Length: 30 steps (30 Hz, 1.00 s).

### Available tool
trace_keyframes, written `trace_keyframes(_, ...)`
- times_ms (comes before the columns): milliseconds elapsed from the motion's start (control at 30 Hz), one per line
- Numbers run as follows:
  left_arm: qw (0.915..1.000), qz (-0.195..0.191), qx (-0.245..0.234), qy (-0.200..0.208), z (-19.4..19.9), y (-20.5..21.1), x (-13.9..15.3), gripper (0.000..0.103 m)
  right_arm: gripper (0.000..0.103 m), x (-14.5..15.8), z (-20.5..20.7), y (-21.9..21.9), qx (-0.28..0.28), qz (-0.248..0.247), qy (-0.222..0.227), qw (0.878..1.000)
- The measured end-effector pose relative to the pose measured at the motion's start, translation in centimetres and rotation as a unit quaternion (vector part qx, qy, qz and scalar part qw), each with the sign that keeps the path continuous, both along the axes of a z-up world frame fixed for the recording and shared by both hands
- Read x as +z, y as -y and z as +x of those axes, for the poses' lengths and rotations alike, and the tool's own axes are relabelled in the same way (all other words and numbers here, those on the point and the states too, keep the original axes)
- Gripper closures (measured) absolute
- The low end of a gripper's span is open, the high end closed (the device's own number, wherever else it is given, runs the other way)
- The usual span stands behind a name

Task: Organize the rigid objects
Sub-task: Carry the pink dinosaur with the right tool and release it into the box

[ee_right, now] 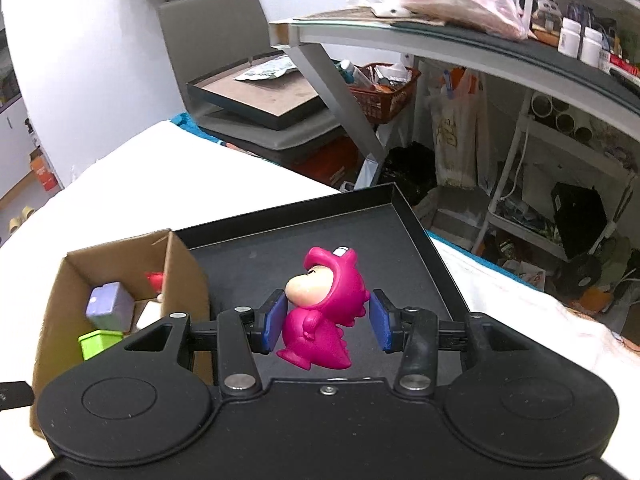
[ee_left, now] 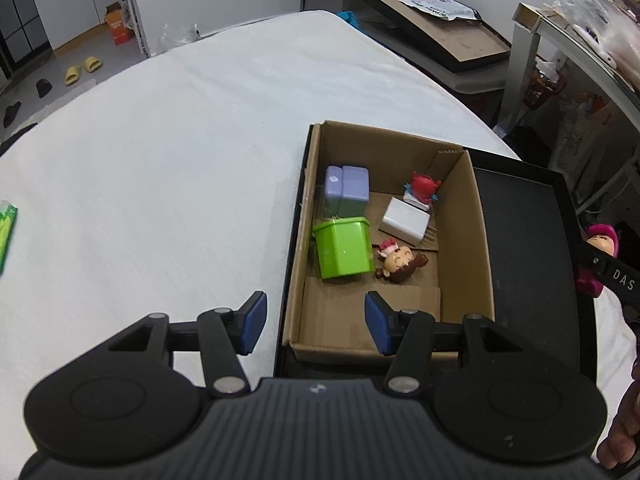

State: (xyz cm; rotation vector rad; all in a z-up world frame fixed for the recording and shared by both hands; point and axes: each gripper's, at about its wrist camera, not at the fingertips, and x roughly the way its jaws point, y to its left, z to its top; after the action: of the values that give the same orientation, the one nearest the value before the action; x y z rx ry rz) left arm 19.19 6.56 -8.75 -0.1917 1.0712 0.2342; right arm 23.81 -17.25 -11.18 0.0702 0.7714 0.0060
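My right gripper is shut on a pink dinosaur-suit figurine, held upright above a black tray. The same figurine shows at the right edge of the left wrist view. To the left of the tray stands an open cardboard box. Inside it are a purple box, a green box, a white block, a red crab toy and a brown-haired doll lying down. My left gripper hangs open over the box's near left corner, with nothing between its fingers.
A white cloth covers the table. A green packet lies at its left edge. Behind the table a chair carries black frames. A cluttered desk stands to the right. A hand shows at the lower right.
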Motion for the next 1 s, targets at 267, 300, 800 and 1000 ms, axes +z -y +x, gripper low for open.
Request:
trace_keyframes(267, 0.9993, -0.033, -0.011, 0.012, -0.6, -0.5, -0.3, 0.051, 0.059, 1.4, -1.7, -2.0, 0.037, 0.007, 0.015, 0.999)
trace_keyframes(300, 0.9992, -0.035, -0.010, 0.014, -0.6, -0.6, -0.4, 0.051, 0.059, 1.5, -1.8, -2.4, 0.044, 0.005, 0.018, 0.999)
trace_keyframes(800, 0.9968, -0.077, 0.005, 0.023, 0.0, -3.3, -2.6, 0.055, 0.058, 1.9, -2.4, -9.1, 0.148, -0.005, 0.040, 0.988)
trace_keyframes(1000, 0.9955, -0.091, 0.015, 0.021, 0.4, -4.4, -3.6, 0.062, 0.058, 0.8, -2.4, -11.2, 0.175, -0.014, 0.028, 0.984)
